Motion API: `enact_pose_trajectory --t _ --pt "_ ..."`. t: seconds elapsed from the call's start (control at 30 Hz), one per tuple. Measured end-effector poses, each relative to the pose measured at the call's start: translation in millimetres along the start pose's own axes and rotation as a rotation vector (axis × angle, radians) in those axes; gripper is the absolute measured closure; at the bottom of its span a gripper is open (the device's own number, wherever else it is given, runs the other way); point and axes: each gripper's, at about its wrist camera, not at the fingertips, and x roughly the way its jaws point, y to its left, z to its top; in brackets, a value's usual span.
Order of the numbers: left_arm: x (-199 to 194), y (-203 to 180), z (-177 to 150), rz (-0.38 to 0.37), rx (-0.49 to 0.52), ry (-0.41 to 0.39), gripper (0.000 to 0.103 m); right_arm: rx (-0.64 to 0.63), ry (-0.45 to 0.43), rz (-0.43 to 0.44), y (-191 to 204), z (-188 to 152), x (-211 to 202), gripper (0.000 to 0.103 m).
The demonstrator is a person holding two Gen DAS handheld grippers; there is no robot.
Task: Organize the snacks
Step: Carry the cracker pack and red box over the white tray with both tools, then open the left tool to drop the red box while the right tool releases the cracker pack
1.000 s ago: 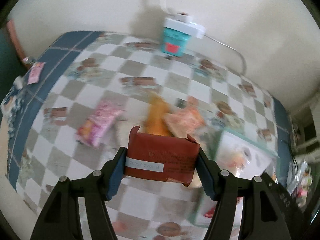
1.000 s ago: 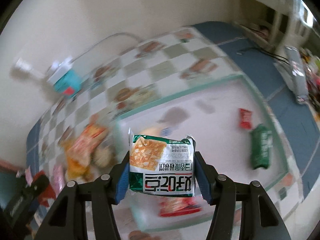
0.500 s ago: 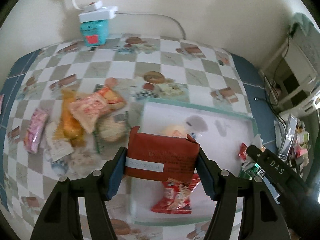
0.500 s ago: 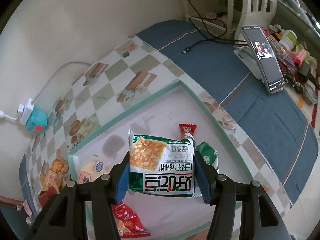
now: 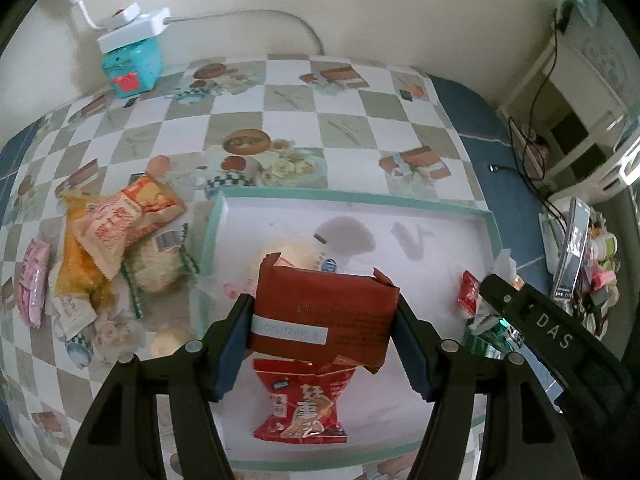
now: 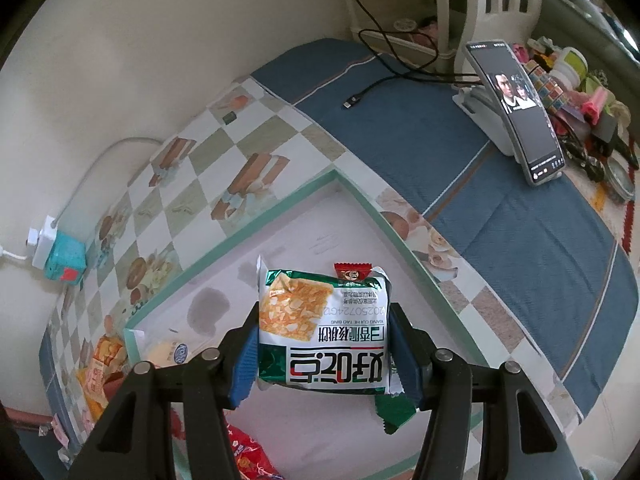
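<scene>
Item: dark red foil snack packet with a white date strip [image 5: 324, 312], clamped flat between the blue pads of the left gripper [image 5: 325, 332], hanging over the shallow white tray with a mint-green rim [image 5: 352, 199]. Held by its side edges, likely so it can drop flat.

Item: green-and-white cracker packet with a picture of golden biscuits [image 6: 323, 330], pinched likewise in the right gripper [image 6: 324, 354], over the same tray [image 6: 288, 208].

Already in tray: bright red printed pouch [image 5: 302, 400] at 6 o'clock below the dark red packet; small red sachet [image 5: 468, 294] at 3 o'clock; a pale round cake, half hidden, at 12.

Outside tray, at 9 o'clock: loose heap of orange and pink snack bags [image 5: 108, 240] on the checked oilcloth [image 5: 280, 108], apparently awaiting sorting.

Far edge, 11 o'clock: teal box under a white plug adapter [image 5: 132, 60].
</scene>
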Motion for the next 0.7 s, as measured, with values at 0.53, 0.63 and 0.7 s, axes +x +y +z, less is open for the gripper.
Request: enact_pose_trajectory --t 0.53,0.63,0.7 --pt "0.8 -2.6 0.7 -0.004 0.016 -0.004 0.034 -0.016 0.009 0.039 4.0 -2.6 2.0 0.040" --pt "-0.2 -1.1 1.2 -0.007 0.009 -0.003 0.034 -0.018 0.005 0.042 3.6 -2.4 1.8 0.040" --pt "-1.6 0.8 1.5 -0.006 0.005 -0.004 0.032 -0.025 0.002 0.044 3.4 -2.3 1.9 0.039"
